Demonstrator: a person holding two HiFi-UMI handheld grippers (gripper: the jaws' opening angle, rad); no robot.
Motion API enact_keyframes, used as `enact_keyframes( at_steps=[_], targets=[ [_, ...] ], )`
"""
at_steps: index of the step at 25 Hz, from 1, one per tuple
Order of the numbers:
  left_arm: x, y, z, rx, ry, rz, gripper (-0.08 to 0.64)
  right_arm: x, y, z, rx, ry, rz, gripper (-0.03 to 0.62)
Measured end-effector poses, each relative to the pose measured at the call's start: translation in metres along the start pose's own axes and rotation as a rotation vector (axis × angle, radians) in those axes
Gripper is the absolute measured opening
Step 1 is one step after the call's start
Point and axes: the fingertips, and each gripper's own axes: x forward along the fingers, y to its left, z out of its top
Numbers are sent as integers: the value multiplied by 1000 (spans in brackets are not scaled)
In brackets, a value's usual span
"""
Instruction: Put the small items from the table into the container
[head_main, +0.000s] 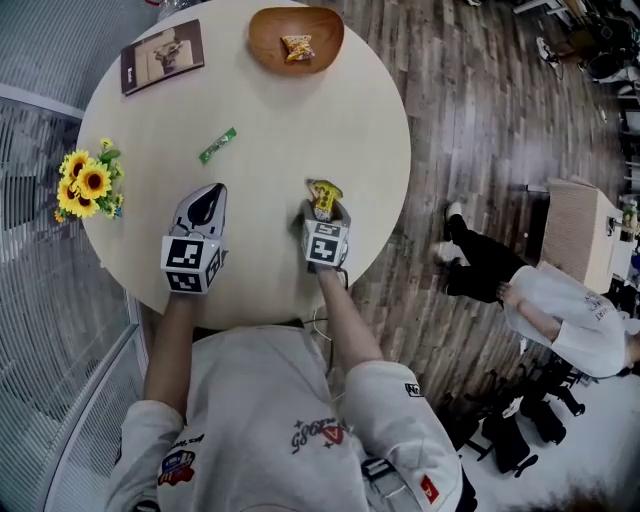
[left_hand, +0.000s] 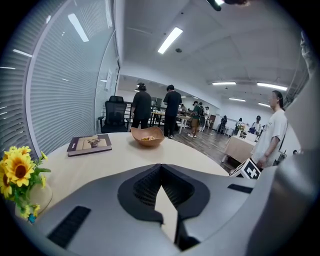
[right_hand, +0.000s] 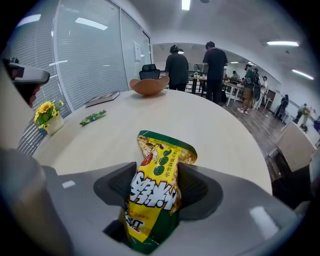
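Observation:
My right gripper (head_main: 325, 203) (right_hand: 158, 181) is shut on a yellow and green snack packet (head_main: 324, 194) (right_hand: 156, 187), which stands upright between the pads at the near right of the round table (head_main: 270, 250). Empty and shut, my left gripper (head_main: 208, 203) (left_hand: 161, 168) rests low over the table's near left. A wooden bowl (head_main: 322, 30) (left_hand: 147, 137) (right_hand: 149, 85) sits at the far edge with one small orange packet (head_main: 297, 46) inside. Between the bowl and my left gripper lies a thin green packet (head_main: 217, 145) (right_hand: 93, 117).
A dark book (head_main: 162, 55) (left_hand: 90, 144) lies at the far left. A vase of sunflowers (head_main: 88, 185) (left_hand: 17, 172) (right_hand: 47, 112) stands at the left edge. A glass wall with blinds runs along the left. A person (head_main: 540, 300) is on the wooden floor to the right.

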Motion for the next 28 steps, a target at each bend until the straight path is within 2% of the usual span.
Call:
enact_keyframes(
  at_steps=[4, 12, 16, 19, 24, 28],
  targets=[
    [7, 6, 0, 1, 0, -21, 6, 2, 6, -4, -36, 52, 14, 195],
    [26, 23, 0, -4, 7, -54, 6, 9, 37, 0, -89, 76, 59, 183],
    [34, 26, 6, 12, -6, -66, 6, 13, 52, 17, -90, 57, 114, 181],
    [38, 35, 11, 12, -14, -61, 6, 20, 59, 62, -107, -12, 140, 181],
    [41, 59, 23, 10, -27, -34, 6, 36, 70, 173, -129, -144, 160, 181],
    [41, 73, 35, 8, -49, -15, 6, 51, 84, 264, -215, -233, 168, 181]
  ],
)
